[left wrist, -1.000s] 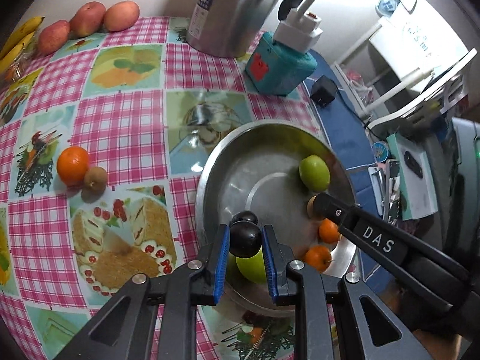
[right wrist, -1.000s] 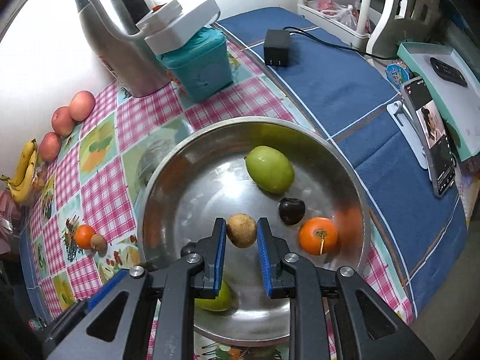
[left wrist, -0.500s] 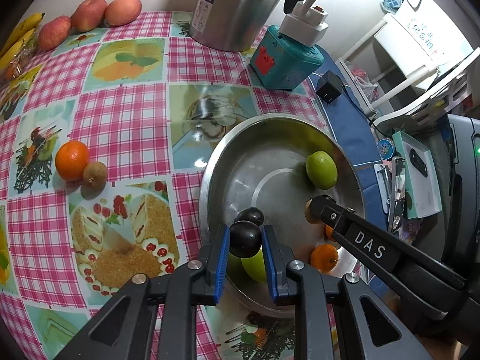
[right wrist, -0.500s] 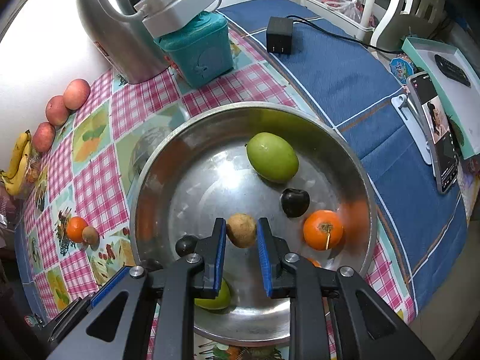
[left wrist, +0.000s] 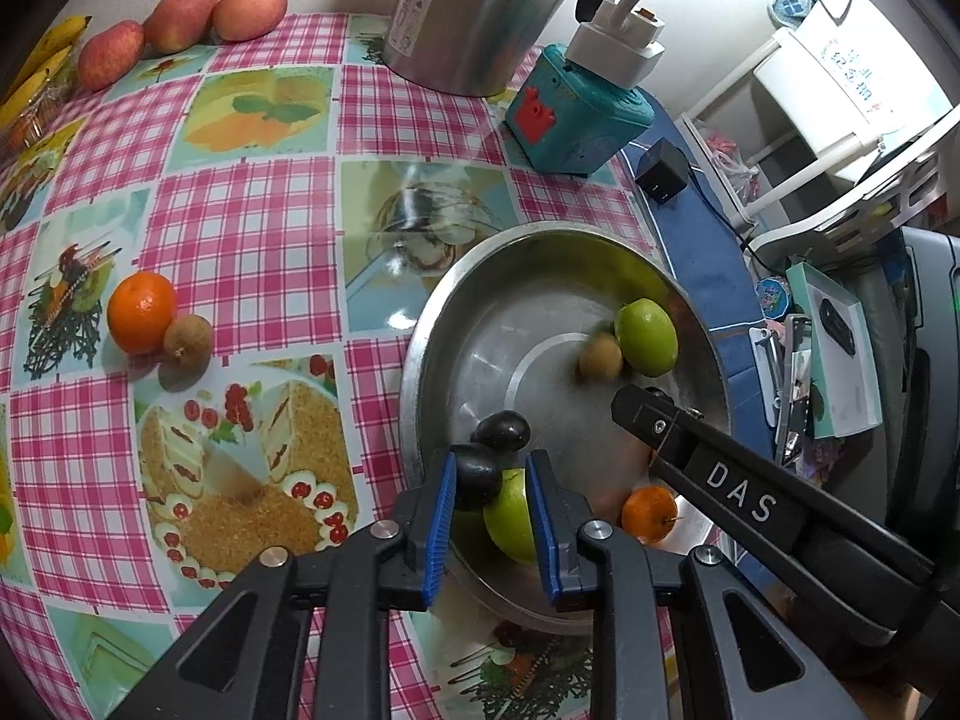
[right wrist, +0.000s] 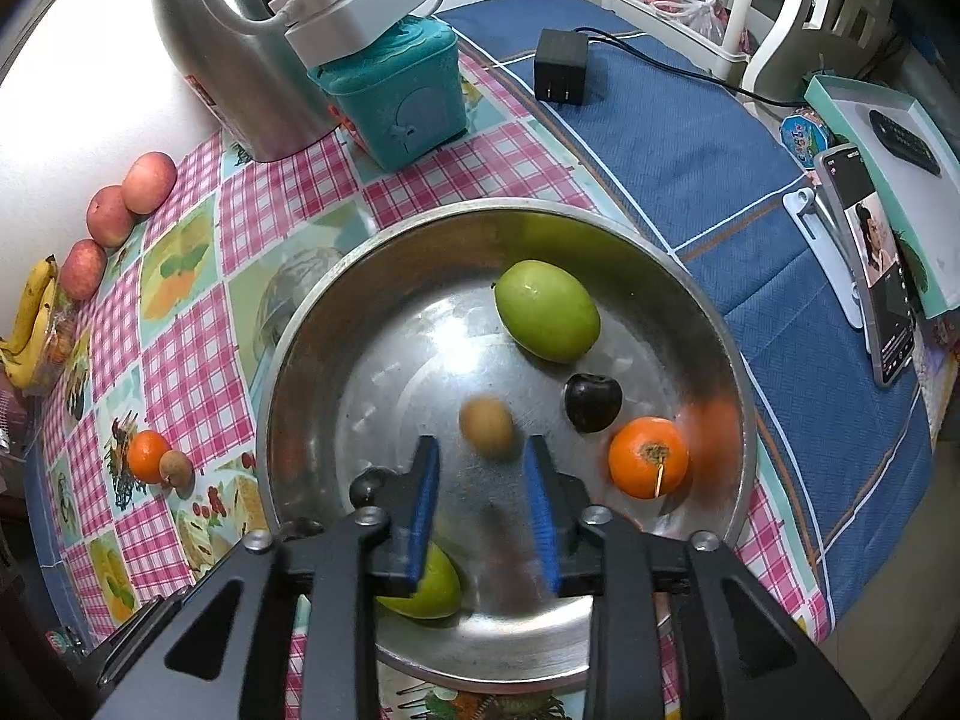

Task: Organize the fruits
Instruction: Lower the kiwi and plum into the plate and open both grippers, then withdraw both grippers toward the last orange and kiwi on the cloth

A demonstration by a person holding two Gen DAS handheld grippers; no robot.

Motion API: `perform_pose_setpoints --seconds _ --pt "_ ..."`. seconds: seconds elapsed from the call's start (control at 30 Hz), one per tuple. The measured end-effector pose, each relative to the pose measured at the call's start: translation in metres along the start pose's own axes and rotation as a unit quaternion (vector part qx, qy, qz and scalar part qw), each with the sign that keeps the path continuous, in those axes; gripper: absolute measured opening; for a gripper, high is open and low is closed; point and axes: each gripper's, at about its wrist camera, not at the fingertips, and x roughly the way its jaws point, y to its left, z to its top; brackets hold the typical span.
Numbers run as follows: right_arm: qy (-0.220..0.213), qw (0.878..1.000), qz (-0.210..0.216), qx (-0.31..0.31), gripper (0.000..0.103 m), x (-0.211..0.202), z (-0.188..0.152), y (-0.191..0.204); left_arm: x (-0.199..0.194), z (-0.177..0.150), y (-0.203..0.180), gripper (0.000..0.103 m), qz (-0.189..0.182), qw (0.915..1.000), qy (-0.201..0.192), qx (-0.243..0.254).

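Left gripper (left wrist: 489, 486), jaws parted, dark plum (left wrist: 475, 476) touching its left pad; right gripper (right wrist: 483, 480) open and empty above the steel bowl (right wrist: 312, 324), blurred brown fruit (right wrist: 486, 425) mid-frame.

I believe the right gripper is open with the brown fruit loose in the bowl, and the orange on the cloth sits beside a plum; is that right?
Not quite: beside the orange on the cloth lies a small brown fruit, not a plum, as the left wrist view shows. The rest holds: the right gripper is open and the brown fruit lies loose in the bowl.
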Motion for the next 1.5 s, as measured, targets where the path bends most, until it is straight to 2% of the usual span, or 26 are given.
perform_pose_setpoints --seconds 0.07,0.2,0.3,0.37,0.43,0.5,0.63,0.77,0.8,1.0,1.07,1.13,1.2,1.27,1.5 --pt "-0.002 1.000 -0.001 0.000 0.036 -0.001 0.000 0.000 -0.001 0.000 0.000 0.034 0.000 1.0000 -0.002 -0.001" --pt "-0.001 1.000 -0.004 -0.001 0.036 -0.001 0.000 0.000 -0.004 0.001 0.005 0.038 -0.001 1.0000 -0.004 -0.008" --pt "0.000 1.000 -0.004 0.001 0.037 0.000 0.000 -0.001 -0.006 0.001 0.013 0.052 0.012 0.9997 -0.004 -0.019" --pt "-0.001 1.000 -0.003 0.005 0.042 -0.001 0.000 -0.002 -0.007 0.002 0.020 0.064 0.025 0.9992 -0.006 -0.030" --pt "-0.003 1.000 -0.005 0.007 0.051 -0.002 0.001 -0.003 -0.009 0.002 0.026 0.068 0.032 0.9987 -0.009 -0.039" --pt "-0.004 1.000 -0.010 0.006 0.052 -0.002 0.001 -0.002 -0.012 0.002 0.033 0.073 0.043 0.9979 -0.016 -0.047" --pt "-0.001 1.000 -0.015 0.001 0.052 0.000 0.001 -0.001 -0.021 0.005 0.053 0.091 0.073 0.9949 -0.033 -0.062" --pt "-0.001 1.000 -0.014 -0.005 0.056 0.001 0.000 0.003 -0.037 0.008 0.080 0.103 0.115 0.9885 -0.062 -0.076" --pt "-0.001 1.000 -0.014 -0.008 0.060 0.001 0.000 0.004 -0.042 0.009 0.087 0.103 0.127 0.9862 -0.070 -0.079" --pt "-0.003 1.000 -0.014 -0.027 0.062 0.001 -0.001 0.015 -0.066 0.013 0.124 0.103 0.187 0.9728 -0.104 -0.089" --pt "-0.004 0.999 -0.012 -0.033 0.068 0.002 -0.002 0.020 -0.072 0.014 0.133 0.103 0.213 0.9665 -0.113 -0.087" --pt "-0.004 0.999 -0.009 -0.039 0.079 0.004 -0.002 0.025 -0.076 0.014 0.138 0.103 0.237 0.9599 -0.123 -0.085" --pt "-0.006 0.999 -0.007 -0.045 0.083 0.004 -0.003 0.029 -0.082 0.014 0.144 0.103 0.256 0.9538 -0.135 -0.081" --pt "-0.015 0.998 -0.004 -0.054 0.088 0.002 -0.004 0.037 -0.086 0.014 0.147 0.103 0.259 0.9517 -0.146 -0.079" --pt "-0.045 0.994 0.017 -0.097 0.088 -0.009 -0.012 0.067 -0.094 0.014 0.153 0.103 0.242 0.9546 -0.149 -0.089"
